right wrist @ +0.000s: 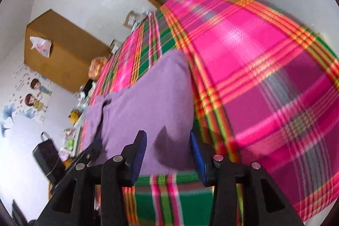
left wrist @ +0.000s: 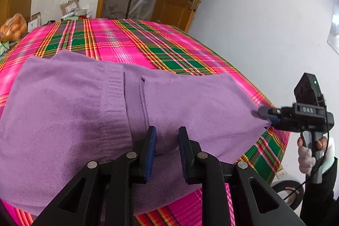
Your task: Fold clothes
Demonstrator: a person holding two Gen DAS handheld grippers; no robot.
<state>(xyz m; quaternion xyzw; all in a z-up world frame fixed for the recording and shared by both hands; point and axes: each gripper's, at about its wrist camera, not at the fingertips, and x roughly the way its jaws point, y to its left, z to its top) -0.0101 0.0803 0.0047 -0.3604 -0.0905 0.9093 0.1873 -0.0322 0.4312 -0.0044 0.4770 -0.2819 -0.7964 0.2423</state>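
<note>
Lying flat across the near part of the bed (left wrist: 135, 39), the purple sweater (left wrist: 70, 103) looks light, soft and limp, a fleecy knit that will sag and drag rather than hold a shape, so I judge it best taken at an edge or corner, pinching both layers. The left gripper (left wrist: 167, 132) stands part-open over the sweater's near edge, cloth bulging between the pads though not clearly pinched. The right gripper (right wrist: 168, 139) is at the sweater's corner by the bed's right edge, its jaws apart around the cloth, pads not pressing. That view is blurred, so contact is uncertain; the sweater's left end and near hem are cut off behind the grippers.
</note>
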